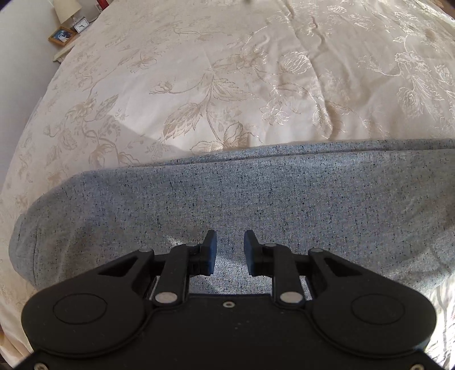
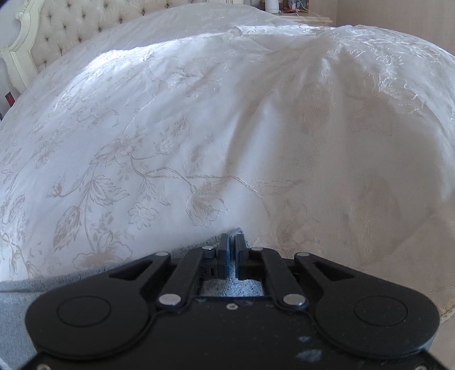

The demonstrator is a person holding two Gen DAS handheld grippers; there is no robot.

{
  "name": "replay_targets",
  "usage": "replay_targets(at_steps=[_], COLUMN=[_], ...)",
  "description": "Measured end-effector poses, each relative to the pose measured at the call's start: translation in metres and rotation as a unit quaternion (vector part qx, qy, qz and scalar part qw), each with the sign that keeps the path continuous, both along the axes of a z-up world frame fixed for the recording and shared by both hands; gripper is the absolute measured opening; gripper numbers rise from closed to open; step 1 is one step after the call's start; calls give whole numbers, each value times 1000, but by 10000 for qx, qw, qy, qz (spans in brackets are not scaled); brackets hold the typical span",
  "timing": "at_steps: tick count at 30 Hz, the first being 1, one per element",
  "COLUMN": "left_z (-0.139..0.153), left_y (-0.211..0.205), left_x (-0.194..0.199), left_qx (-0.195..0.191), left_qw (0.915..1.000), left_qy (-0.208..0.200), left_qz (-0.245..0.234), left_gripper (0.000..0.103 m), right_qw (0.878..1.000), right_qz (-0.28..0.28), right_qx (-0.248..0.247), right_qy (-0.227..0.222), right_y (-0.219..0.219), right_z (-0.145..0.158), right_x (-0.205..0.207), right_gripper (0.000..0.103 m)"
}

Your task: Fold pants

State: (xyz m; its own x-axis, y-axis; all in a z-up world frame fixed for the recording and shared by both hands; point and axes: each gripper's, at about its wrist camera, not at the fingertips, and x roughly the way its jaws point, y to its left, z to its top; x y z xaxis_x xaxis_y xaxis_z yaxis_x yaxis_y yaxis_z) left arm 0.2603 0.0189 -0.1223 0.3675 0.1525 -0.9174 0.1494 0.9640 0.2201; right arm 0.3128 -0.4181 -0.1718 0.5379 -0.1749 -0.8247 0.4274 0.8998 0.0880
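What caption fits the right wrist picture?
Right tool shut on grey pants atop the floral bedspread.

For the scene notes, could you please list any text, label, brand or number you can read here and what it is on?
No readable text in either view.
Clock beside the bed: face too small to read.
Framed picture: too small to tell.
Pants, bedspread: no label showing.

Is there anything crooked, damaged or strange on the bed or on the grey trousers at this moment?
Nothing stands out. The grey speckled fabric pants lie flat on the cream floral embroidered bedspread, with only soft creases. The right hand-held gripper is shut on a corner of the pants; the left hand-held gripper is open above them.
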Motion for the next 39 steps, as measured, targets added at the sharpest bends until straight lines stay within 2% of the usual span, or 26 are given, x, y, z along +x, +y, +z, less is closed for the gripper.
replay_targets(at_steps=[4,7,9,12,14,15,17,19,24,28,31,32,35,36,37,39], left_z=[-3,-4,-1,-3,-7,-10,-14,-19,-29,-33,-34,-32,-23,-18,-15,-11], left_y=[-7,-26,-46,-80,-100,-109,-122,-133,-147,-148,-149,-145,-131,-123,-116,-101], left_x=[9,14,11,3,0,0,3,11,34,42,38,38,43,44,42,38], left_qx=[109,249,302,459,546,550,471,351,68,-143,-10,-41,-385,-513,-581,-700], left_qw=[9994,9933,9793,9425,9189,9103,8998,8951,8926,8893,8864,8926,9228,9332,9408,9559], left_qy=[-125,-421,-703,-951,-1041,-1042,-976,-861,-369,48,34,-24,52,50,49,105], left_qz=[-295,-1045,-1872,-3171,-3765,-3969,-4226,-4360,-4493,-4571,-4628,-4509,-3832,-3555,-3340,-2850], left_gripper=[32,32,32,33,34,34,34,34,34,34,34,34,34,34,34,34], right_qw=[10000,9999,9999,9999,9999,9998,9997,9994,9974,9973,9989,9989,9922,9872,9806,9668], right_qz=[-74,-106,-116,-125,-139,-136,-133,-189,-446,-540,-36,207,1215,1558,1923,2528], right_qx=[-32,-47,-57,-58,-46,-52,-65,-80,-225,68,234,219,216,288,356,349], right_qy=[-32,46,39,9,-57,-104,-177,-272,-512,-498,-413,-351,-201,-159,-120,-120], right_y=[-5,-7,-6,-5,-6,-6,-5,-5,-13,-30,-24,-18,17,31,47,74], right_z=[1,-7,-8,-9,-7,-4,0,5,21,25,25,26,27,27,26,24], right_x=[1,4,4,1,-1,-3,-6,-10,-21,-27,-30,-29,-23,-20,-16,-7], right_gripper=[4,4,4,4,4,4,4,4,1,2,7,9,19,29,33,33])
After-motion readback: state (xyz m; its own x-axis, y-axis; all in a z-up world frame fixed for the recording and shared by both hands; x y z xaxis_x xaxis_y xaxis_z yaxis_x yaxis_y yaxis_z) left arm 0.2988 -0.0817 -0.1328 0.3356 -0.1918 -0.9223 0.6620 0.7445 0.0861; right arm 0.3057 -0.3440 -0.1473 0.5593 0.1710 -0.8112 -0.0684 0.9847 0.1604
